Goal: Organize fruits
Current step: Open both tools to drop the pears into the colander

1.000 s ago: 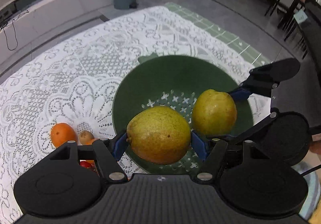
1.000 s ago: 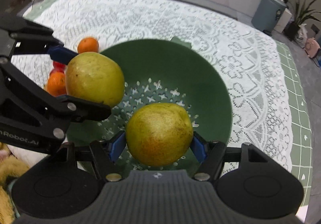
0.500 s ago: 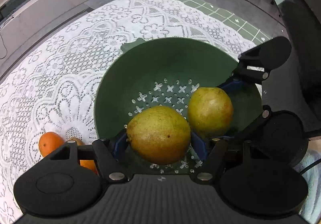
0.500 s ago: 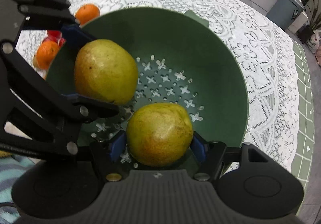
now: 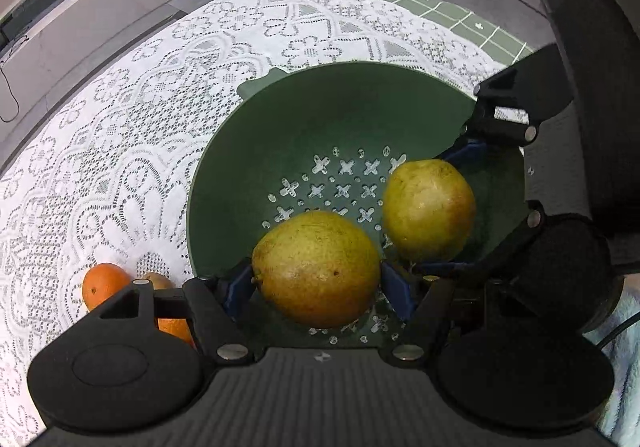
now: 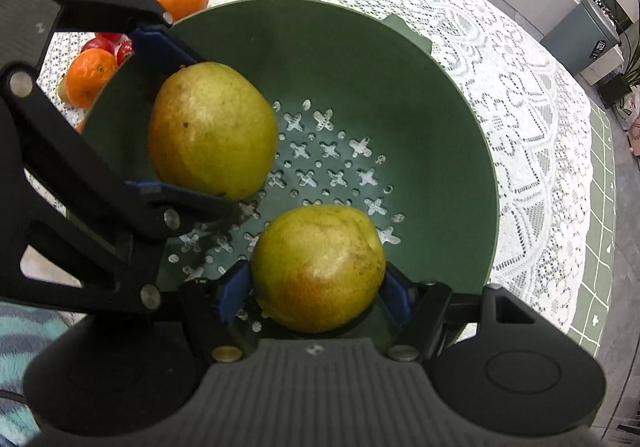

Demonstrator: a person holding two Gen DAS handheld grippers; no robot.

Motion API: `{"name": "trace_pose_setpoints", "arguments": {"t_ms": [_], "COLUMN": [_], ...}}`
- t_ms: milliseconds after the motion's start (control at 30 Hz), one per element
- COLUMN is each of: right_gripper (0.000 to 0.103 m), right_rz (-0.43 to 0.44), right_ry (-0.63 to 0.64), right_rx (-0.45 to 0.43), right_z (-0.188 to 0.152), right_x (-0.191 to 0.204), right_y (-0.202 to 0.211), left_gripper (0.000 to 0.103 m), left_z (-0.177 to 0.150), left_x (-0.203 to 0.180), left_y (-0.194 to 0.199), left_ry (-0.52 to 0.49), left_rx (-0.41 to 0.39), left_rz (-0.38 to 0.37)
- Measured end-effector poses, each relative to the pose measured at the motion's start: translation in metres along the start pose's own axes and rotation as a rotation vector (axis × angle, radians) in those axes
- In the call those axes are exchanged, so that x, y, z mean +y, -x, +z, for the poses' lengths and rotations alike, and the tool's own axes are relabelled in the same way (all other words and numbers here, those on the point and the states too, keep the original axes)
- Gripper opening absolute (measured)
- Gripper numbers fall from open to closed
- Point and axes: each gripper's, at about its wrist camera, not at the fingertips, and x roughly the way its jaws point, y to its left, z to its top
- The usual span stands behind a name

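Since a second ago both pears have been lowered into the green colander (image 5: 224, 167), one gripped by the left gripper (image 5: 318, 279), the other by the right gripper (image 6: 318, 287), so that release is judged the remaining step.

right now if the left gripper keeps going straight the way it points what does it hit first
Probably the perforated floor of the green colander. The left gripper points steeply down into it, shut on a pear, so the fruit would likely touch first. Depth is hard to judge.
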Motion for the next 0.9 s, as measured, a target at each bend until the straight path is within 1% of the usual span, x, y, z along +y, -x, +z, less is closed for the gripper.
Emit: {"name": "trace_pose_setpoints", "arguments": {"t_ms": [200, 233, 267, 333, 467, 533, 600, 633, 767, 900], "right_gripper": [0.068, 0.068, 0.069, 0.075, 0.077, 0.077, 0.080, 0.083, 0.084, 0.085], "right_rz": [-0.015, -0.017, -0.014, -0.013, -0.011, -0.016, -0.035, -0.040, -0.054, -0.091], "right_ry": [0.009, 0.009, 0.008, 0.000, -0.003, -0.006, -0.007, -0.013, -0.052, -0.104], "right_rx": [0.024, 0.025, 0.023, 0.001, -0.015, -0.015, -0.024, -0.034, -0.079, -0.154], "right_z": [0.001, 0.001, 0.001, 0.000, -0.001, -0.002, -0.004, -0.005, -0.012, -0.023], "right_x": [-0.002, -0.004, -0.005, -0.008, -0.011, -0.011, -0.008, -0.007, -0.003, 0.007], "right_y": [-0.003, -0.003, -0.002, 0.004, 0.013, 0.016, 0.021, 0.026, 0.045, 0.069], "left_gripper": [0.078, 0.080, 0.080, 0.080, 0.080, 0.080, 0.080, 0.080, 0.080, 0.080], "left_z": [0.001, 0.001, 0.000, 0.001, 0.003, 0.002, -0.001, -0.003, -0.012, -0.026], "left_x": [0.000, 0.000, 0.000, 0.001, 0.001, 0.000, 0.000, 0.000, -0.001, 0.000], "left_y": [-0.002, -0.001, 0.002, 0.006, 0.010, 0.013, 0.020, 0.023, 0.044, 0.070], "left_ry": [0.021, 0.026, 0.027, 0.035, 0.055, 0.063, 0.077, 0.086, 0.106, 0.141], "left_rx": [0.005, 0.000, -0.008, -0.024, -0.030, -0.045, -0.069, -0.080, -0.131, -0.187], "left_rz": [-0.007, -0.003, -0.001, -0.001, 0.007, 0.007, 0.009, 0.010, 0.021, 0.049]}}
